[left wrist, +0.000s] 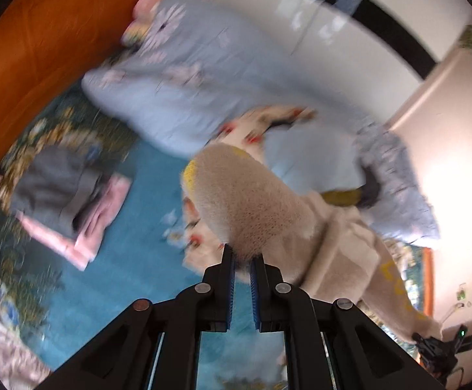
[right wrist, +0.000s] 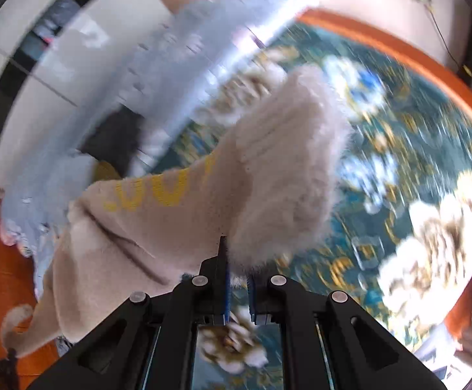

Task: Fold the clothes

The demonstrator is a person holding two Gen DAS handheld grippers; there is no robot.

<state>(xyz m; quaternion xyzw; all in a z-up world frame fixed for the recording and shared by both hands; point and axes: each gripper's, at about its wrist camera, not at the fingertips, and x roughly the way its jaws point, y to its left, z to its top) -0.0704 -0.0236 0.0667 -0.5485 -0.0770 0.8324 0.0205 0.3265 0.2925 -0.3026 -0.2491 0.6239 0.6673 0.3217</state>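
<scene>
Gripping the fuzzy beige sweater [left wrist: 252, 201] w/ both claws: left gripper [left wrist: 242, 260] clamped on one edge, right gripper [right wrist: 236, 276] clamped on another. Sweater hangs btwn them above the teal floral bedspread [left wrist: 145, 195], w/ a blue quilt [left wrist: 187, 81] behind and a folded pile [left wrist: 63, 195] off to the side.

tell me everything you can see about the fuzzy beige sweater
The beige sweater is a fuzzy knit with yellow trim at one edge and yellow lettering, too blurred to read. It hangs stretched between both grippers above the teal floral bedspread: the left gripper pinches one fuzzy end, the right gripper another. Behind it lies a pale blue quilt.
</scene>
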